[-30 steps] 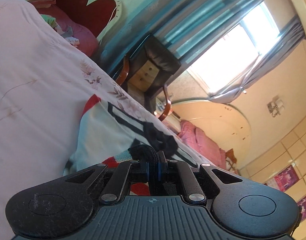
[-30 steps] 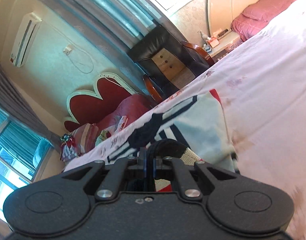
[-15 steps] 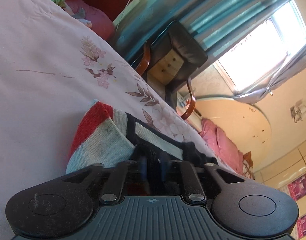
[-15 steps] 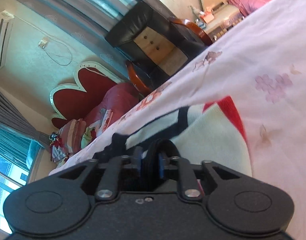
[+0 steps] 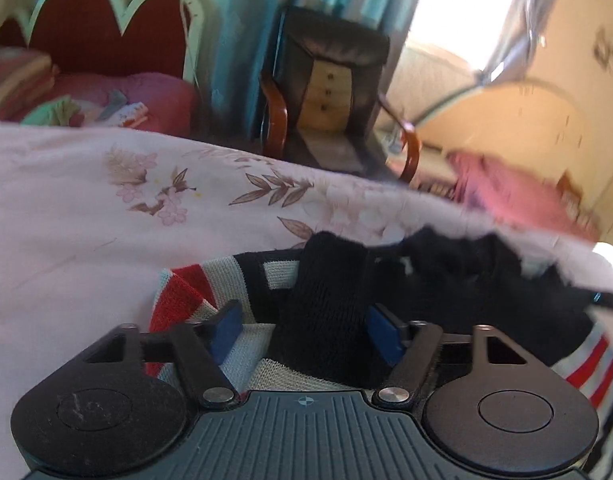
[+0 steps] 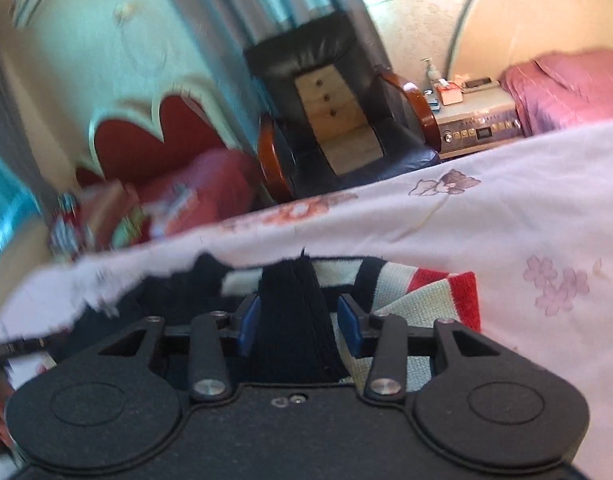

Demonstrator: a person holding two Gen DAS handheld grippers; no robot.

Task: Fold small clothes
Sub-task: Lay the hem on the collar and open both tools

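Both hand-held grippers spread over sweater on bedsheet.

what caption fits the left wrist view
Open left claw straddling black knit hem of striped red-and-cream sweater on floral pink bedsheet

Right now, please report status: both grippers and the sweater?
Left gripper open, black hem loose between pads. Right gripper open, same. Striped sweater lying on floral bedsheet. Nothing in the way.

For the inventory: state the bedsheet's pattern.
Pale pink bedsheet printed with flowers and brown leaves; clearest in the left wrist view.
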